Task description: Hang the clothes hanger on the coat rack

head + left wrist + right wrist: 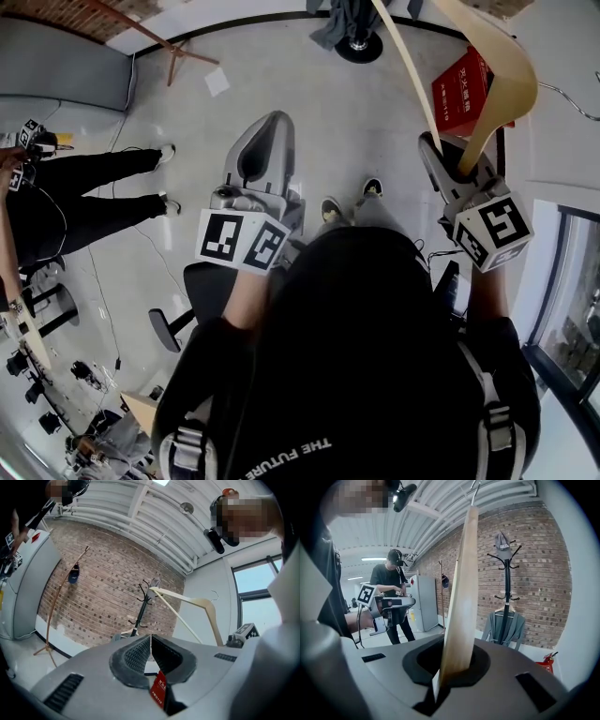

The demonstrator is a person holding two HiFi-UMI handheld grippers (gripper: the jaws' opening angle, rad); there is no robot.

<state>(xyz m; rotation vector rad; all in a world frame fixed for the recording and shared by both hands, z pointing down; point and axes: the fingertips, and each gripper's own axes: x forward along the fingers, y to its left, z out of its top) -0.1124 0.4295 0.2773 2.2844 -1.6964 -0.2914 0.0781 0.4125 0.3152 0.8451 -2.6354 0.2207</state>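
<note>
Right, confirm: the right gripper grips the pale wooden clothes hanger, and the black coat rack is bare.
Not bare: the right gripper view shows a grey garment on the black coat rack. The right gripper does grip the pale wooden clothes hanger.

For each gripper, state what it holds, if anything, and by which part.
The right gripper is shut on the wooden clothes hanger, at the end of one shoulder arm. The left gripper holds nothing, its jaws together.

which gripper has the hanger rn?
The right gripper: its jaws clamp the wooden hanger. The left gripper is shut with nothing between its jaws.
</note>
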